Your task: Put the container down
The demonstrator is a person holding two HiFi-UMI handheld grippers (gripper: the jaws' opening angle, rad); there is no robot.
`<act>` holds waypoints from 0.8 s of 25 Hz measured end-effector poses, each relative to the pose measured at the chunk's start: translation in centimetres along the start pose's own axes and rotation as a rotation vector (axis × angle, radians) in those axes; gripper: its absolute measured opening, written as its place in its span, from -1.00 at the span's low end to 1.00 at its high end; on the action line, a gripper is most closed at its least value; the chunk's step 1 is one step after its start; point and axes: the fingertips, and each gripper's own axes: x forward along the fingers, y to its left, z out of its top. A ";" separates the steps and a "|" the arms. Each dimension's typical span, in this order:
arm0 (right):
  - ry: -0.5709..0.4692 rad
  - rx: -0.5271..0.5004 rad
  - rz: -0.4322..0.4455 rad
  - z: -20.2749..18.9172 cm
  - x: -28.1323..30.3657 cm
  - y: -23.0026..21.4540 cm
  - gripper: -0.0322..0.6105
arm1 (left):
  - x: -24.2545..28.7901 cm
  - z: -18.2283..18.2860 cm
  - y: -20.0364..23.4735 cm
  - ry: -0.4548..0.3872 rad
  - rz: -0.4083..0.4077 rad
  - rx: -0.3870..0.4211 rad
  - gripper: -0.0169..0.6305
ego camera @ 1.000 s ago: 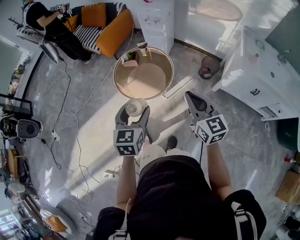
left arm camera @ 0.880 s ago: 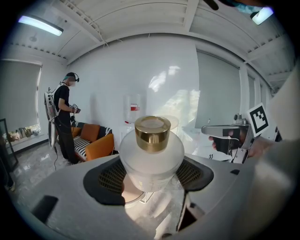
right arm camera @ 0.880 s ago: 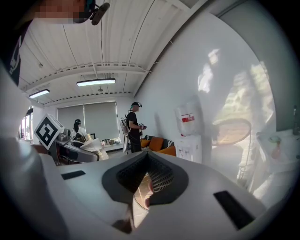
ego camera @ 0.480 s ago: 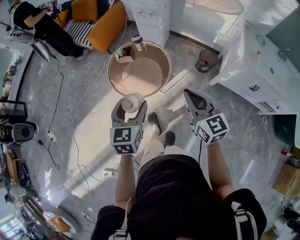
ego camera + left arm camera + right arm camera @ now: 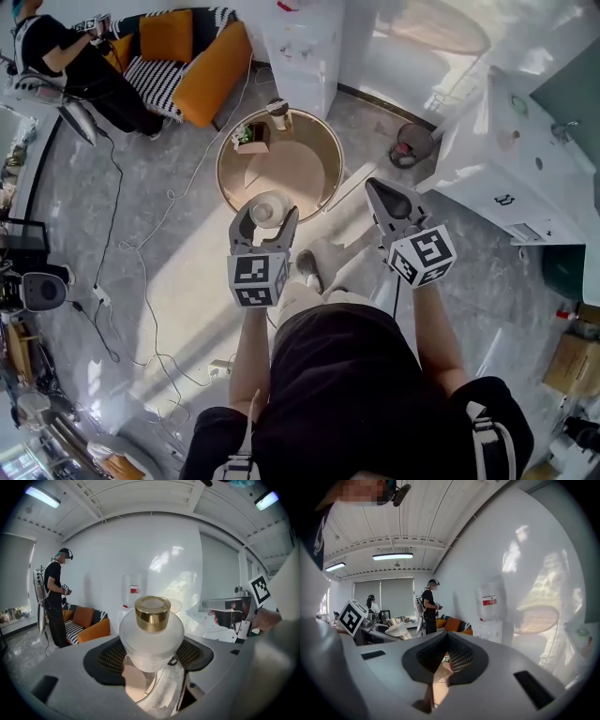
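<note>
The container (image 5: 264, 210) is a frosted white jar with a gold cap (image 5: 152, 613), held upright in the air. My left gripper (image 5: 264, 219) is shut on the jar's body (image 5: 151, 639), one pad on each side. In the head view the jar hangs over the near rim of a round wooden table (image 5: 298, 167). My right gripper (image 5: 379, 191) is off to the right of the table, above the floor. Its jaws stand together with nothing held (image 5: 446, 657).
On the table's far side stand a small plant box (image 5: 248, 136) and a bottle (image 5: 277, 111). Beyond are a white cabinet (image 5: 305, 42), an orange sofa (image 5: 202, 66) and a seated person (image 5: 66, 56). A bin (image 5: 410, 145), a white counter (image 5: 525, 141) and floor cables (image 5: 141, 253) surround me.
I have walked forward, so the round table has come closer. The container, still held by the left gripper, now hangs over the table's near rim. The right gripper kept its place beside me.
</note>
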 end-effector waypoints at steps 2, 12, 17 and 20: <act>0.000 -0.002 -0.012 0.4 1.2 -0.3 -0.89 | 1.0 0.3 0.7 0.002 -0.016 0.001 0.10; 0.016 0.003 -0.077 0.2 6.1 -1.0 -0.89 | 5.7 0.5 4.2 0.005 -0.096 0.019 0.10; 0.050 0.017 -0.093 -0.9 7.0 -0.9 -0.89 | 7.2 -0.1 5.0 0.022 -0.118 0.005 0.10; 0.066 0.028 -0.099 -1.4 7.3 -1.5 -0.89 | 8.3 -0.4 5.0 0.037 -0.123 -0.002 0.10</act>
